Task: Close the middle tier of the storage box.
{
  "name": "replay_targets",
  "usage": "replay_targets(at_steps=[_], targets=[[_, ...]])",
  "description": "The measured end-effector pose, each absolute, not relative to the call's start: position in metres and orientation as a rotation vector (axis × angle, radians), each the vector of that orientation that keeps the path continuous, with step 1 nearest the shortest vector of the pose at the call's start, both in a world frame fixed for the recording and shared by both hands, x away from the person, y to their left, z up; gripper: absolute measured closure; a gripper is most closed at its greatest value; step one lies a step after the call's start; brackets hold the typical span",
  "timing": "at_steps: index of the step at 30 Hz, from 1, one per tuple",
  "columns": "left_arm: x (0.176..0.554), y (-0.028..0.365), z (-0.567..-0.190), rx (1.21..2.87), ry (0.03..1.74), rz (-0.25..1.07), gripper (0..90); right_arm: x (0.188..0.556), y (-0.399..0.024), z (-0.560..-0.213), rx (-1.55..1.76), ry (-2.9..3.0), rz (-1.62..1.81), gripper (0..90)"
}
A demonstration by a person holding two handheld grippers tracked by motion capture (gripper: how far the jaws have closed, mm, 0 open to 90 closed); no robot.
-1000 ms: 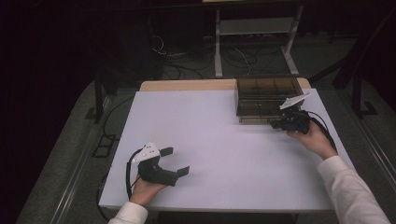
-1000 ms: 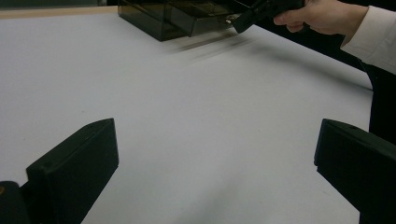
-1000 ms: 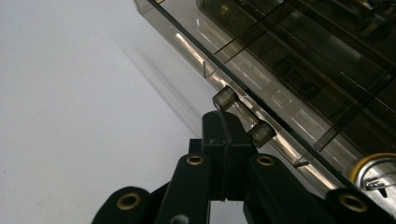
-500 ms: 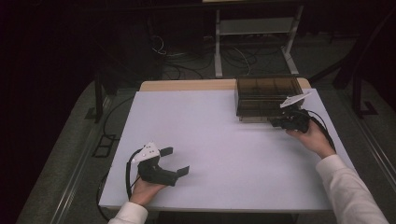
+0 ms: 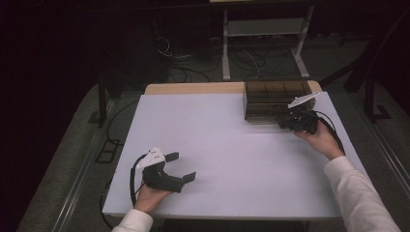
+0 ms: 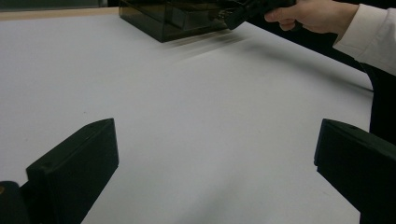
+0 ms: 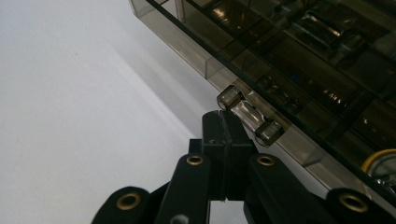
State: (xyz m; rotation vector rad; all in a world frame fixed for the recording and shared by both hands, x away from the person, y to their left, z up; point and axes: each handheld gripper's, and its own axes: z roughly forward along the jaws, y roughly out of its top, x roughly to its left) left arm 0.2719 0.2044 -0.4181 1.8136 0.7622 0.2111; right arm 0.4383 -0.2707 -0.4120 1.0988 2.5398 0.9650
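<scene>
The right gripper [image 7: 223, 122] has its fingers pressed flat together with nothing between them, their tips just at the small clear handle bar [image 7: 250, 117] on the front of the smoked, see-through plastic compartment box [image 5: 275, 99]; whether they touch the bar is hard to tell. In the high view this gripper [image 5: 285, 123] sits at the box's near right corner, its fingertips lost in dark blur against the box wall. Inside the box, dividers form several compartments; dim, glinting contents show through the tinted wall in the right gripper view, too murky to name, and a yellow curved piece [image 7: 380, 158] is cut off at the edge. The left gripper [image 5: 183, 166] rests near the left front of the white bench [image 5: 227, 145], fingers spread wide and empty, well apart from the box.
</scene>
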Motion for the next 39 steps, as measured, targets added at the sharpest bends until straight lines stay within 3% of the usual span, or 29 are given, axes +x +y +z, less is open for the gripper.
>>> replay_targets(at_steps=[39], targets=[[0.272,0.205,-0.418,1.814,0.762,0.209,0.0,0.46,-0.277,-0.416,1.198,2.514,0.963,88.2]])
